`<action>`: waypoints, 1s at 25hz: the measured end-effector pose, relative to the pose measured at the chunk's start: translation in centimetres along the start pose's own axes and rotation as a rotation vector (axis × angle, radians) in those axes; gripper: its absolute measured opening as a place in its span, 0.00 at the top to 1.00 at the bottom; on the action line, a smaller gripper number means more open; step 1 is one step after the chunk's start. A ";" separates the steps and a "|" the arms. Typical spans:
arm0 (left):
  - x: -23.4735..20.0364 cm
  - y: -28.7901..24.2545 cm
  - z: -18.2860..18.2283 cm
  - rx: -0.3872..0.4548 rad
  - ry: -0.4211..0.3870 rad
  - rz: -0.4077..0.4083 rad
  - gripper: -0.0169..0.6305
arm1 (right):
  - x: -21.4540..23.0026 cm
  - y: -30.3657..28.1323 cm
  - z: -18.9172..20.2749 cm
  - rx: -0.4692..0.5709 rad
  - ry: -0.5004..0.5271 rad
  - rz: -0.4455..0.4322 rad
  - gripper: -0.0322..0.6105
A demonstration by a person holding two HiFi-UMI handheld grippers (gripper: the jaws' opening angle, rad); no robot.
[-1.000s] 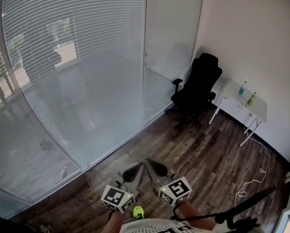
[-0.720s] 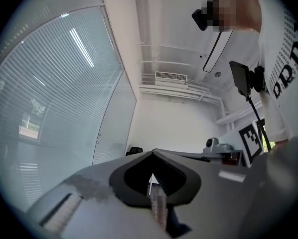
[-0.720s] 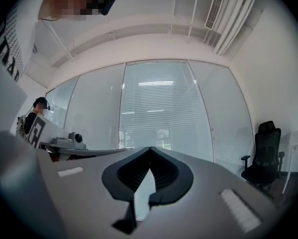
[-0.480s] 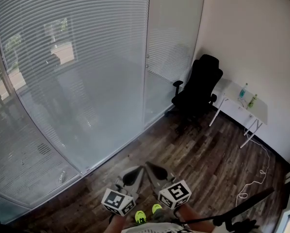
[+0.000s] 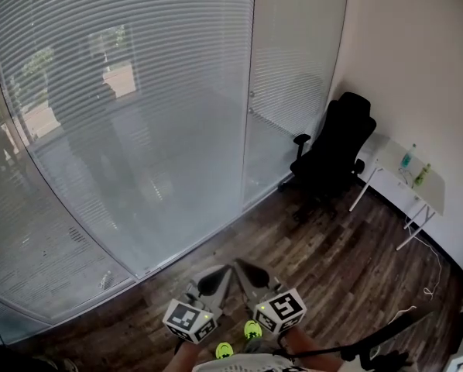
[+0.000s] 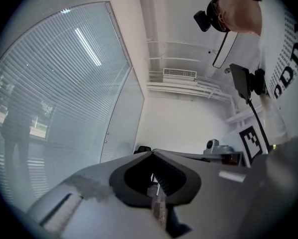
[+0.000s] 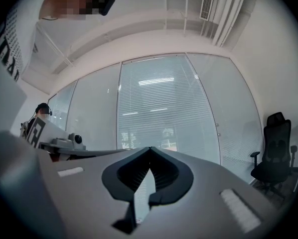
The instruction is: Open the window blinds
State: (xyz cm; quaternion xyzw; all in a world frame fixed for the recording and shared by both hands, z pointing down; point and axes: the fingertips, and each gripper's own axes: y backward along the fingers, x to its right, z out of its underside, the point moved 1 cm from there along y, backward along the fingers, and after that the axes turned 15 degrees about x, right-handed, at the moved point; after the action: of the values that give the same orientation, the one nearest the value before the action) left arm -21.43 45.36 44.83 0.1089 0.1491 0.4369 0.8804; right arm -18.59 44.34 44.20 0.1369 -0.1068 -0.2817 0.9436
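Observation:
White slatted window blinds [image 5: 123,91] hang closed behind tall glass panels that fill the left and middle of the head view. They also show in the right gripper view as blinds [image 7: 159,108] straight ahead, and as blinds [image 6: 64,83] on the left of the left gripper view. My left gripper [image 5: 224,269] and right gripper [image 5: 237,264] sit side by side low in the head view, over the wood floor and well short of the glass. Both point level. Each has its jaws shut tip to tip on nothing, as the left gripper [image 6: 151,153] and right gripper [image 7: 150,148] show.
A black office chair [image 5: 336,149] stands in the right corner by the glass. A white folding table [image 5: 406,178] with two bottles [image 5: 408,159] is against the right wall, with a cable [image 5: 431,287] on the floor. A small knob [image 5: 251,108] sits on a panel edge.
The chair and table have slid right in the head view and the glass panels look nearer. Both grippers stay shut and side by side.

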 end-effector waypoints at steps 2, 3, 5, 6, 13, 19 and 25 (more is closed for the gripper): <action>-0.2 -2.0 -0.1 -0.007 -0.002 -0.010 0.99 | 1.8 -0.5 -0.6 0.006 -0.018 -0.004 0.95; -0.3 -2.9 0.0 -0.012 -0.006 -0.009 0.99 | 2.6 -0.8 -0.8 0.009 -0.028 -0.002 0.95; -0.7 -4.6 0.4 -0.014 -0.016 -0.003 0.99 | 4.3 -1.4 -1.0 0.016 -0.034 -0.004 0.95; -1.0 -5.5 0.7 -0.012 -0.019 -0.001 0.99 | 5.2 -1.7 -1.0 0.017 -0.032 -0.009 0.95; -2.7 -12.1 1.9 -0.016 -0.039 -0.029 0.99 | 11.8 -4.2 -1.7 0.018 -0.048 -0.048 0.95; -3.5 -15.7 3.4 -0.037 -0.056 -0.039 0.99 | 15.6 -5.1 -1.5 0.017 -0.073 -0.063 0.95; -4.3 -18.5 4.2 -0.046 -0.086 -0.044 0.99 | 18.4 -6.0 -1.4 0.023 -0.072 -0.067 0.95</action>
State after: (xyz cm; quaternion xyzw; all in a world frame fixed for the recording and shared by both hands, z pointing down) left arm -8.77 30.67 43.55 0.1038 0.1034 0.4156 0.8977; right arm -6.17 29.44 43.25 0.1409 -0.1394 -0.3166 0.9276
